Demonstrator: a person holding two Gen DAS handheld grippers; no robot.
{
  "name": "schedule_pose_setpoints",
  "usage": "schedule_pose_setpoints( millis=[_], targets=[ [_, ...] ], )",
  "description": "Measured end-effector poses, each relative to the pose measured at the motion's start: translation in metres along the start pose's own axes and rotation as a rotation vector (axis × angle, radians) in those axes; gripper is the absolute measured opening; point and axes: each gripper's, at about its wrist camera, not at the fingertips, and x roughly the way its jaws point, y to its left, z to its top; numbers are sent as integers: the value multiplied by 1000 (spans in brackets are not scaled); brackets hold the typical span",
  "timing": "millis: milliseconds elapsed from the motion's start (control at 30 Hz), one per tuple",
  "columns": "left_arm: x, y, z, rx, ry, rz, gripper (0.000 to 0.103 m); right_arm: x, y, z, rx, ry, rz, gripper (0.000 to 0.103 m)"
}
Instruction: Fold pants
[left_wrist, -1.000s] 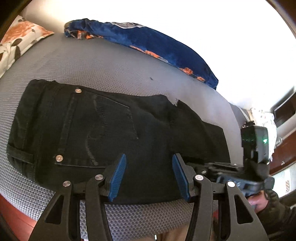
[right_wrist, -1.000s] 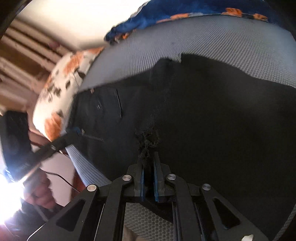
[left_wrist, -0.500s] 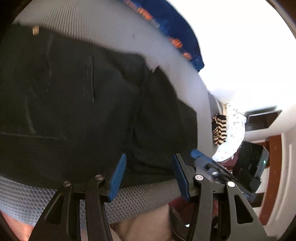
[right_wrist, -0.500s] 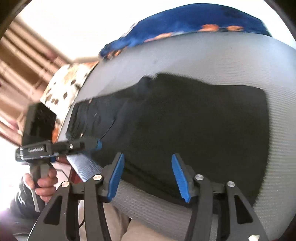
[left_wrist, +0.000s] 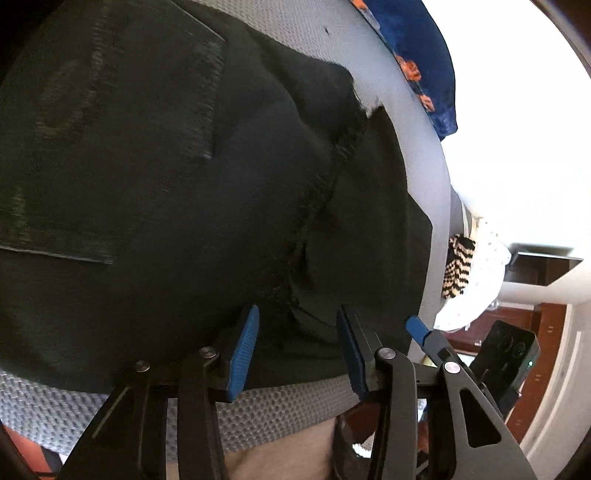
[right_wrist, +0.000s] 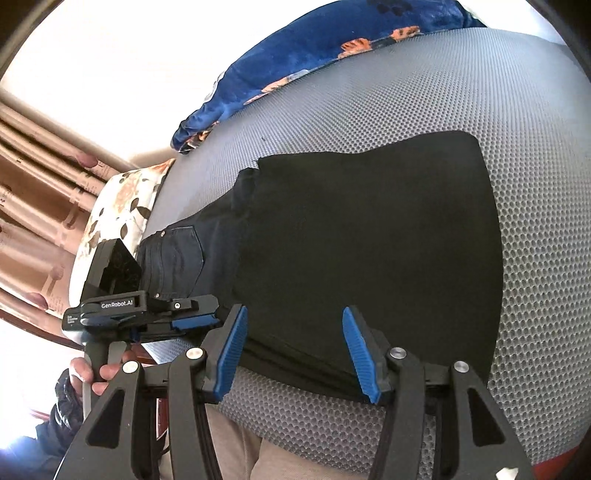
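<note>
Black pants (left_wrist: 147, 184) lie folded on the grey mesh mattress (left_wrist: 406, 110), back pocket up, and in the right wrist view they form a dark rectangle (right_wrist: 369, 240). A frayed hem (left_wrist: 321, 184) runs across them down to the near edge. My left gripper (left_wrist: 297, 350) hangs low over that near edge, its jaws closing with the frayed cloth between them, pads not pressing. My right gripper (right_wrist: 295, 354) stands open over the pants' near edge, holding nothing. A hand (right_wrist: 96, 373) holds the left gripper (right_wrist: 195, 321) at the pants' left.
A blue flowered blanket (right_wrist: 295, 62) lies along the far side of the mattress (right_wrist: 443, 92), with a flowered pillow (right_wrist: 122, 199) at the left end. Striped cloth (left_wrist: 456, 266) and white cloth lie beyond the right end. The person's beige trousers stand against the near edge.
My right gripper opened, let go of the frayed hem and drew back to the right. My left gripper sank, rolled and came in close over the frayed hem.
</note>
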Motion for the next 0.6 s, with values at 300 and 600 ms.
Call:
schedule_pose_setpoints(
  millis=[300, 600],
  targets=[
    [18, -11, 4, -27, 24, -66, 34, -4, -13, 0, 46, -16, 11, 52],
    [-1, -33, -21, 167, -94, 18, 8, -9, -26, 1, 52, -28, -97, 52]
  ],
)
